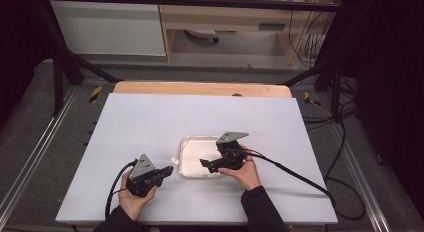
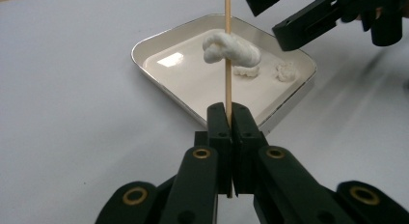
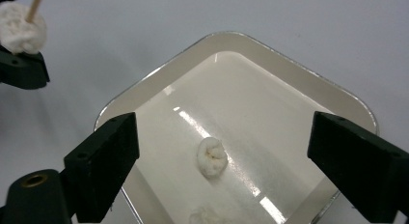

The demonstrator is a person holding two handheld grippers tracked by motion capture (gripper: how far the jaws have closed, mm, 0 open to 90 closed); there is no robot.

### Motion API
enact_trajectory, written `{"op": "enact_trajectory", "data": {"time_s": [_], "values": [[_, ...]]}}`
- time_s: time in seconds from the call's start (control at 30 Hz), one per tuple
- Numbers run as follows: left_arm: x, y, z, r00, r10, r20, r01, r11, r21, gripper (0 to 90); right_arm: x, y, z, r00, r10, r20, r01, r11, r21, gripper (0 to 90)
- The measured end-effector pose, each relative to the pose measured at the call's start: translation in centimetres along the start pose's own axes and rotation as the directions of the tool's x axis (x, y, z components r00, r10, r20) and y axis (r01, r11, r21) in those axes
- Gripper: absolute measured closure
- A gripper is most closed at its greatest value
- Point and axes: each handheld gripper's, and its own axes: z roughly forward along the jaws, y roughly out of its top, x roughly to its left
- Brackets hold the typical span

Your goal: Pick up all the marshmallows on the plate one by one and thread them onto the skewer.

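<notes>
wooden skewer [image 2: 227, 50]: thin stick clenched upright in left gripper [image 2: 228, 119], white fluffy wad [image 2: 230, 48] threaded on.
right gripper [image 3: 222, 151]: jaws released, poised over white marshmallow piece [image 3: 212, 157], ready to pick.
shallow white metal tray [image 1: 186, 142]: 1 o'clock of left gripper.

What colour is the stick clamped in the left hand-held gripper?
Light tan, like bare wood. The stick shows best in the left gripper view, threaded through a white lump.
</notes>
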Motion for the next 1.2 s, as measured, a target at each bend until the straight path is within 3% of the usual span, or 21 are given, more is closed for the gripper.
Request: {"op": "enact_trajectory", "data": {"time_s": [0.2,0.5,1.03,1.2], "values": [[0.0,0.0,0.0,1.0000,0.000,0.004,0.000,1.0000,0.003,88.5,-0.4,-0.7,1.4,0.9997,-0.024,-0.006,0.024,0.999,0.044,25.2],[0.0,0.0,0.1,1.0000,0.000,0.007,0.000,1.0000,0.006,88.5,-0.4,-1.2,2.3,0.9986,-0.048,-0.023,0.049,0.998,0.046,53.8],[-0.1,0.0,0.1,1.0000,0.005,0.007,-0.005,1.0000,0.008,88.5,0.0,-1.7,2.6,0.9946,-0.101,-0.025,0.102,0.994,0.037,73.0],[-0.1,0.0,0.1,0.9999,0.007,0.010,-0.007,1.0000,0.007,88.5,0.0,-1.7,2.6,0.9959,-0.088,-0.023,0.089,0.995,0.038,75.7]]}}
